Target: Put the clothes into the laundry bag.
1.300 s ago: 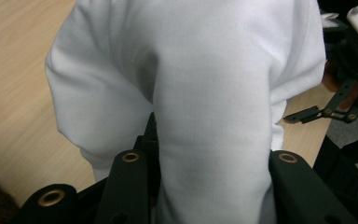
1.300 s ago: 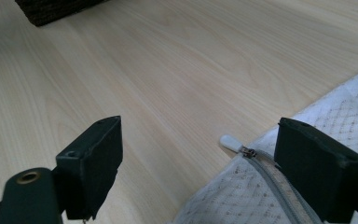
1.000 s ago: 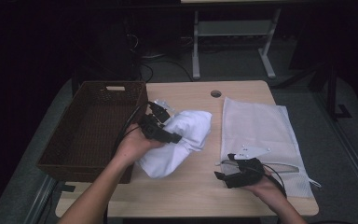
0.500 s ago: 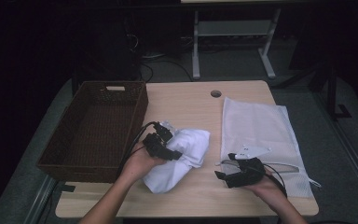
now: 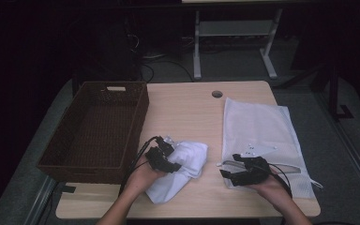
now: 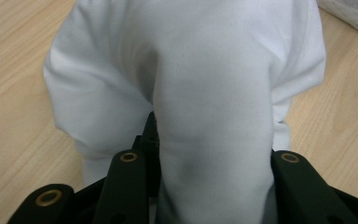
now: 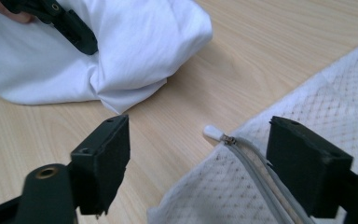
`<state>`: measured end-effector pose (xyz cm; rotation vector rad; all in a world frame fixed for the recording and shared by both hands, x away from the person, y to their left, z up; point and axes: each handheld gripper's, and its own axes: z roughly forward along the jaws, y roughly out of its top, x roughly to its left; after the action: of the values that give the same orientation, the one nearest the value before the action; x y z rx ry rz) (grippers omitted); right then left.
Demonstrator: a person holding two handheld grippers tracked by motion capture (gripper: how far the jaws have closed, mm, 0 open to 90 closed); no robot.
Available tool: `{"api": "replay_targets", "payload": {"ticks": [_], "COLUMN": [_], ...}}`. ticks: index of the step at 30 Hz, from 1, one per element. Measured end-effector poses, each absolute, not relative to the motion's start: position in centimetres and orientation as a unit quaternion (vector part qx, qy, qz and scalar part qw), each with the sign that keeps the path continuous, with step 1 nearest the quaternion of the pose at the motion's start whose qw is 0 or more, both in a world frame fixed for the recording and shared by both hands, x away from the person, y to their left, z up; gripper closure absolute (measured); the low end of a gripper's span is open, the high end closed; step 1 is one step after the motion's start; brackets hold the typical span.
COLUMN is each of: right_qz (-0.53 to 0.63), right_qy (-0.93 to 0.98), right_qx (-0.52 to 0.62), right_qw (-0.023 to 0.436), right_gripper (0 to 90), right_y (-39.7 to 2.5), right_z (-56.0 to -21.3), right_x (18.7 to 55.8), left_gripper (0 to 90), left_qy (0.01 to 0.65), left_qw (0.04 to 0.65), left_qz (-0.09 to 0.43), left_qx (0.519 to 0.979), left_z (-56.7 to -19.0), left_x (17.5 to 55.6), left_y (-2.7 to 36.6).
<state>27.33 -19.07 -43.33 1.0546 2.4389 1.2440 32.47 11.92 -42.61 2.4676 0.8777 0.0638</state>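
Cloth (image 5: pixel 180 168) bunched in the left gripper's (image 5: pixel 161 158) closed jaws, right gripper (image 7: pixel 200 154) wide open, empty at the bag's (image 5: pixel 258 122) zipper (image 7: pixel 223 138), which needs opening next.

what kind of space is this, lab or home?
Probably a lab or workshop bench staged for laundry handling: a wooden desk with a cable hole, a wicker basket, a mesh laundry bag and dark surroundings.

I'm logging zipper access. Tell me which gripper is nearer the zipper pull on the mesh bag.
Right. The right gripper hangs open directly over the zipper pull at the mesh bag corner. The left gripper is off across bare table, clamped on the white cloth.
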Motion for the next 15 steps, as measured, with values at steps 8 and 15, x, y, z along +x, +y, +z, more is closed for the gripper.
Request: {"api": "replay_targets", "payload": {"ticks": [8, 15], "right_qz": [0.408, 0.375], "right_qy": [0.825, 0.829], "right_qx": [0.375, 0.396], "right_qw": [0.110, 0.119], "right_gripper": [51.9, 78.7], "right_y": [-20.6, -24.1], "right_z": [-42.5, -43.0], "right_x": [26.7, 25.4], "left_gripper": [60.3, 59.7], "left_qy": [0.312, 0.309], "left_qw": [0.255, 0.258], "left_qz": [0.024, 0.023], "left_qx": [0.915, 0.915], "left_z": [-43.2, -43.3], "left_x": [32.4, 32.4], "left_y": [11.8, 11.9]}}
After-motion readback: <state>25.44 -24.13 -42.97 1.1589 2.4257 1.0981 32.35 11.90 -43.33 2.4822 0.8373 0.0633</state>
